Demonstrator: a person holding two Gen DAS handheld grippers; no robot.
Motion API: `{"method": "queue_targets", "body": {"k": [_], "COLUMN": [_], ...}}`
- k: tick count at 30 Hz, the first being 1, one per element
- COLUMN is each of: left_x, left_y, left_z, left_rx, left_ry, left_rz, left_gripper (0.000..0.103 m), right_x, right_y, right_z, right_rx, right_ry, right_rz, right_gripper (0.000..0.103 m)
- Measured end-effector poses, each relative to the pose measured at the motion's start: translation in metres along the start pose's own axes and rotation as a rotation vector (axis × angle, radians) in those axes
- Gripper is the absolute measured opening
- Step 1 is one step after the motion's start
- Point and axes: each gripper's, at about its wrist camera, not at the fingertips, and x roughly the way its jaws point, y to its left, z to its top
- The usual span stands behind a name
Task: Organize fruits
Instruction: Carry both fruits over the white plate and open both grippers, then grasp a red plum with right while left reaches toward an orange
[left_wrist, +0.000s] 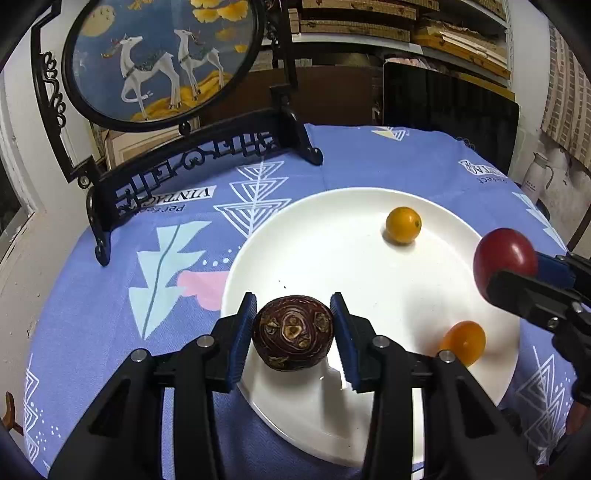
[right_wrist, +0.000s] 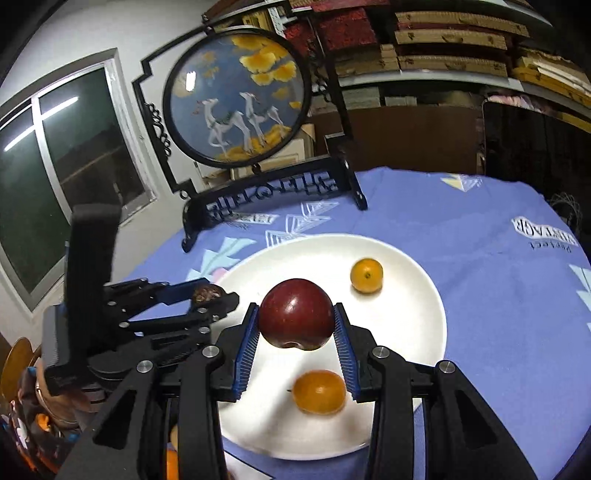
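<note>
My left gripper is shut on a dark brown wrinkled passion fruit, held just above the near left rim of a white plate. My right gripper is shut on a dark red plum, held over the plate; the plum also shows in the left wrist view. Two small oranges lie on the plate: one at the far side, one near the front. The left gripper also shows at the left of the right wrist view.
The plate sits on a round table with a blue patterned cloth. A black carved stand with a round deer picture stands at the table's far left. Shelves with boxes are behind, and a window is at the left.
</note>
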Motion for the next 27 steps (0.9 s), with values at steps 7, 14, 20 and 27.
{"method": "queue_targets", "body": {"k": [7,14,20,27], "left_x": [0.007,0.014,0.011,-0.006], "left_y": [-0.001,-0.005,-0.004,0.01], "left_z": [-0.001,-0.004,-0.005,0.002], "left_rx": [0.011,0.019,0.029,-0.018], "left_ry": [0.016,0.051,0.037,0.015], "left_rz": [-0.004,0.005,0.003,-0.029], "left_gripper": [0.04,0.052,0.061,0.067], "right_x": [0.006,0.011,0.007,-0.006], "right_y": [-0.001,-0.006,-0.008,-0.002], "right_z": [-0.002,-0.004,-0.005,-0.002], "right_rx": [0.0,0.026,0.025,0.015], "right_ry": [0.008,0.007,-0.005,-0.021], "right_rz": [-0.008,-0.025,-0.028,0.004], "right_gripper": [0.04,0.056,0.058,0.061]}}
